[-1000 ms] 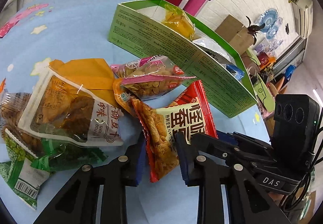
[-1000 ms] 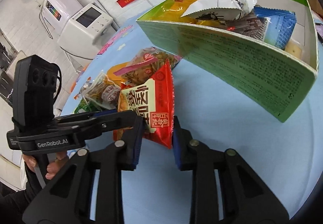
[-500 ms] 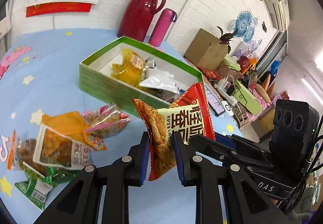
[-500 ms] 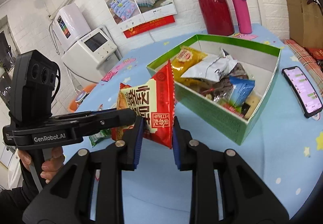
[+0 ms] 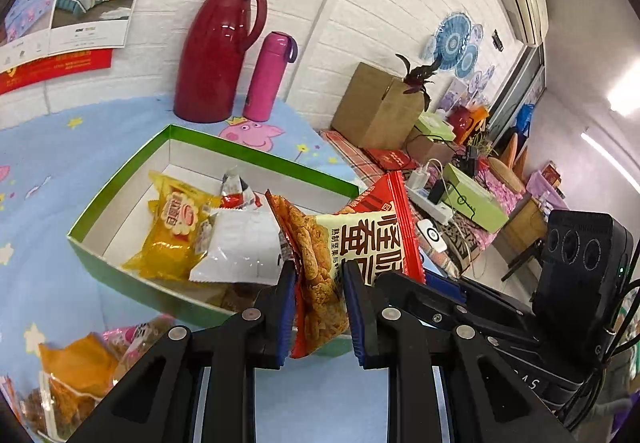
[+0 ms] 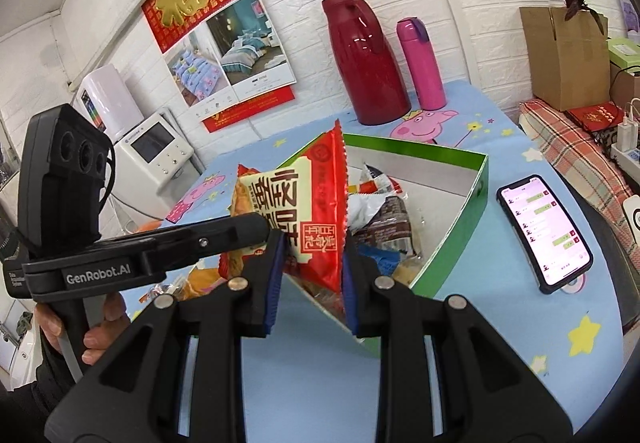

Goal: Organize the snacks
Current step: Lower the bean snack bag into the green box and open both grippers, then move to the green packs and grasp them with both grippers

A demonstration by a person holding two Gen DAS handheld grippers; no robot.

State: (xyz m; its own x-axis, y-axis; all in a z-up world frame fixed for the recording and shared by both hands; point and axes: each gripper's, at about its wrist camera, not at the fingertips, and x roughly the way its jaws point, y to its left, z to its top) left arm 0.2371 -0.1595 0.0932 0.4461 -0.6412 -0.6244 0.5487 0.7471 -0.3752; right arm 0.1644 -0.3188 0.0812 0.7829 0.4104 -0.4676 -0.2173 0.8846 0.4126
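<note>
**Red snack packet held over the green box by both grippers**

The worktop (image 6: pixel 500 395) is covered with a light blue cloth printed with stars and cartoon pigs. On it a green box (image 5: pixel 120 267) with a white inside is seen, open at the top and partly filled with packets: a yellow packet (image 5: pixel 172 227) lies toward its left side and a white packet (image 5: pixel 240 247) just beside that one. Behind the box, against the white brick wall, a dark red jug (image 5: pixel 218 51) and a pink bottle (image 5: pixel 268 75) are stood side by side. A phone (image 6: pixel 544 231) with a lit screen is laid on the cloth to the right of the box.

The red snack packet (image 5: pixel 360 239) is held in the air above the box's near part. It is gripped at one lower edge between the blue-padded fingers of the left gripper (image 5: pixel 318 307), and its other lower corner is pinched by the right gripper (image 6: pixel 312 279); both pairs of fingers are closed against the foil. The packet is shown as red with a cream panel of large dark characters, a picture of orange-brown coated pieces at one side, and a serrated seal along its edge.

More packets (image 5: pixel 80 371) are left lying on the cloth in front of the box.
</note>
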